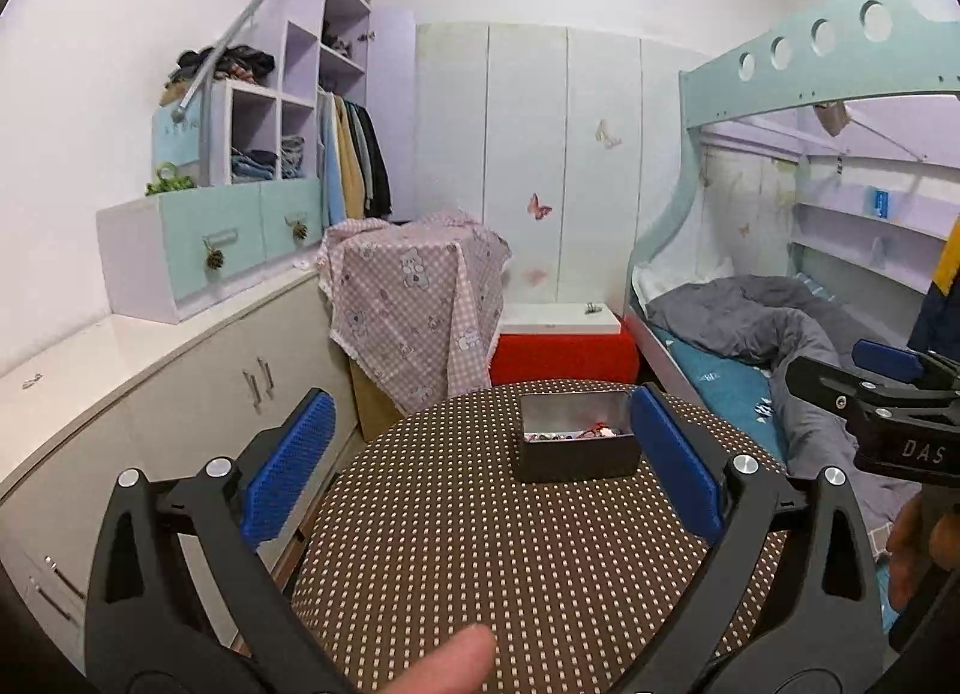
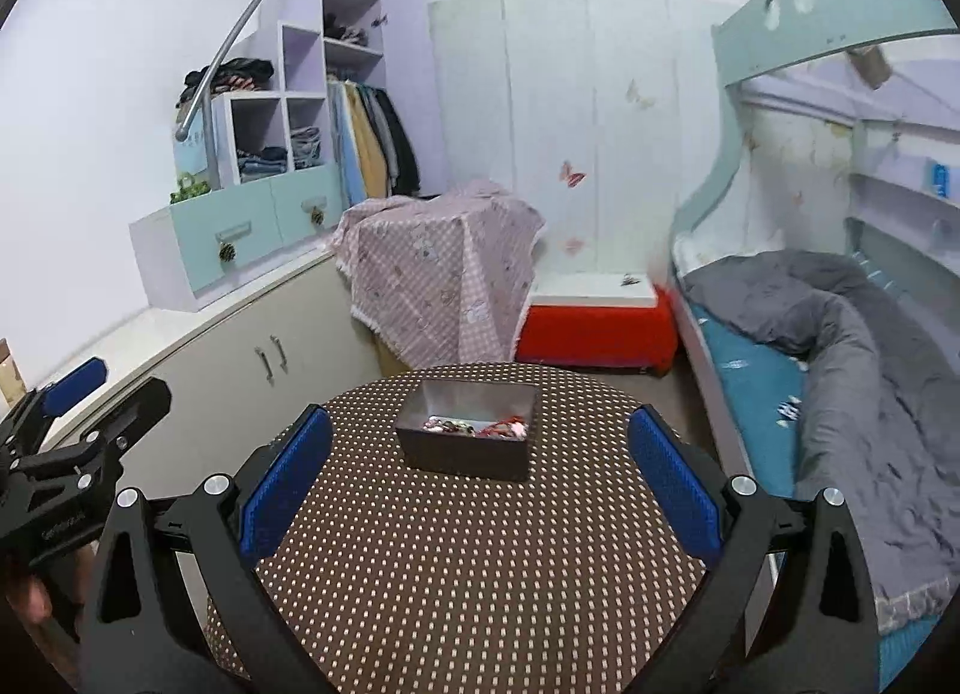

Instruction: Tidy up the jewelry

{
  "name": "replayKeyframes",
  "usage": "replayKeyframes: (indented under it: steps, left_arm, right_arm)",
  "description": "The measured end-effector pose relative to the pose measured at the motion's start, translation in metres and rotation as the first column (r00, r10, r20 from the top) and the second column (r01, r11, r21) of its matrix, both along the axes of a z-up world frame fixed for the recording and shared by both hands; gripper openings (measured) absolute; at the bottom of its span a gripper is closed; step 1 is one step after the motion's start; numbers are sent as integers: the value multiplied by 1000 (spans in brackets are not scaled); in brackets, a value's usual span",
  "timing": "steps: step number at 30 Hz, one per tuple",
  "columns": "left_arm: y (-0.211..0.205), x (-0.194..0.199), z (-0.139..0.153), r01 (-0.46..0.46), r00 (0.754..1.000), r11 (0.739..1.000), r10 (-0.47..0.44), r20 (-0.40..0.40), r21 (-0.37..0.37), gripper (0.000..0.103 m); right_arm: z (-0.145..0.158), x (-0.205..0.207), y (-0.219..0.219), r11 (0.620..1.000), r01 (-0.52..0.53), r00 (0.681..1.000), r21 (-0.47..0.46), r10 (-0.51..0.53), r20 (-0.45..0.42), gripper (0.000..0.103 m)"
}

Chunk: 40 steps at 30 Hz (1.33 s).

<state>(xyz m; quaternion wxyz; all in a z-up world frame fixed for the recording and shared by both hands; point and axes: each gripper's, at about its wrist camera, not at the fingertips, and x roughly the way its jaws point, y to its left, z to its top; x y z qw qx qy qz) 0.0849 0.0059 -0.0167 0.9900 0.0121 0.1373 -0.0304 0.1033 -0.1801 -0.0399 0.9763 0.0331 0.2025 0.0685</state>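
Note:
A small dark metal box (image 1: pixel 579 457) with jewelry (image 1: pixel 576 434) in its bottom stands on a round table with a brown dotted cloth (image 1: pixel 510 544). It also shows in the right wrist view (image 2: pixel 465 451), with red and pale pieces (image 2: pixel 480 427) inside. My left gripper (image 1: pixel 480 448) is open and empty, above the table's near side, short of the box. My right gripper (image 2: pixel 480 460) is open and empty, likewise short of the box. Each gripper shows at the edge of the other's view, the right one (image 1: pixel 888 394) and the left one (image 2: pixel 66 412).
A cream cabinet (image 1: pixel 180 394) runs along the left with a drawer unit (image 1: pixel 210 250) on top. A stand under pink checked cloth (image 1: pixel 414 298) and a red box (image 1: pixel 564 355) stand behind the table. A bunk bed with grey duvet (image 1: pixel 780 334) is on the right.

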Motion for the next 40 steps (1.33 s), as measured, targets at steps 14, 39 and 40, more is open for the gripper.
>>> replayKeyframes:
  steps: [14, 39, 40]
  left_arm:
    - [1, -52, 4, -42, 999, 999, 42, 25, 7, 97]
    - [4, -72, 6, -66, 995, 998, 67, 67, -13, 97]
    - [3, -73, 6, -69, 995, 998, 69, 70, -8, 97]
  right_arm:
    - [-4, -63, 12, 998, 63, 995, -30, -61, 74, 95]
    - [-6, -77, 22, 997, 64, 993, -38, -60, 105, 95]
    - [-5, -78, 22, 997, 63, 993, -39, -59, 105, 95]
